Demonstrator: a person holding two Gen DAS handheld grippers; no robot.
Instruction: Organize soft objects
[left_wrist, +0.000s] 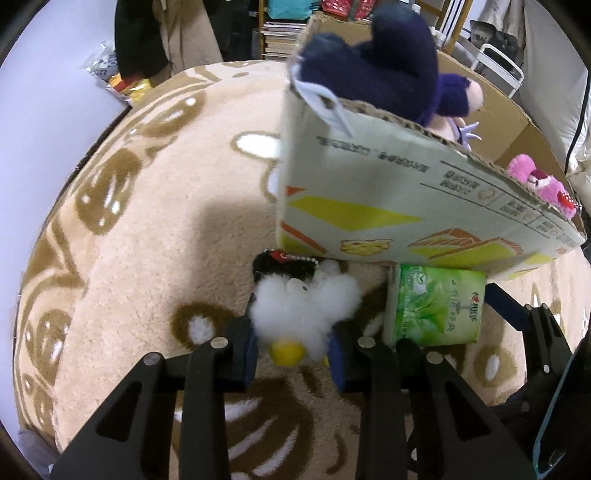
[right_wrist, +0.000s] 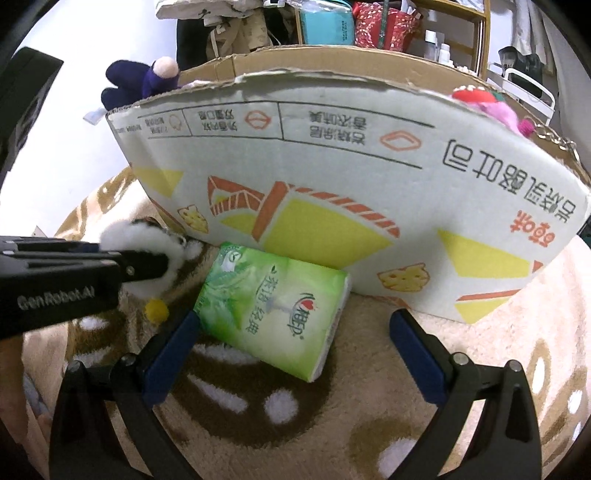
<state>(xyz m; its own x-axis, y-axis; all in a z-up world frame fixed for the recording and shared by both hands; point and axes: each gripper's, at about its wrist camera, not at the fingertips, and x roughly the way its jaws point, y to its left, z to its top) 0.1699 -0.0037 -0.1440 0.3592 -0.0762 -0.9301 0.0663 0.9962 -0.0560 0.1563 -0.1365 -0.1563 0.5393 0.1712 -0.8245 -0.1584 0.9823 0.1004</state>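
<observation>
Your left gripper (left_wrist: 293, 350) had its blue pads clamped on the fluffy white plush toy with a yellow beak (left_wrist: 303, 306), low in the centre of the left wrist view; the toy's black part and bead chain reached up toward the bottom edge of the printed cardboard box (left_wrist: 369, 192). The toy lay on the beige and brown patterned plush rug (left_wrist: 147, 240), just beside the green plastic-wrapped tissue pack (left_wrist: 432, 306) at its right.

Your right gripper (right_wrist: 295, 332) stood wide open, its two blue-padded fingers (right_wrist: 173, 354) either side of the tissue pack (right_wrist: 273, 310) without pressing it. In that view the pack sat at centre, its far end tucked against the box wall (right_wrist: 332, 166).

Inside the box, a dark navy and purple plush doll (left_wrist: 388, 62) poked over the torn rim at the upper middle of the left view, and a pink plush toy (left_wrist: 543, 184) rested against the rim at the right edge.

Open rug stretched across the left half of the left view, up to the white wall (left_wrist: 44, 110) at the upper left. Ahead and to the right, the box wall blocked the way.
</observation>
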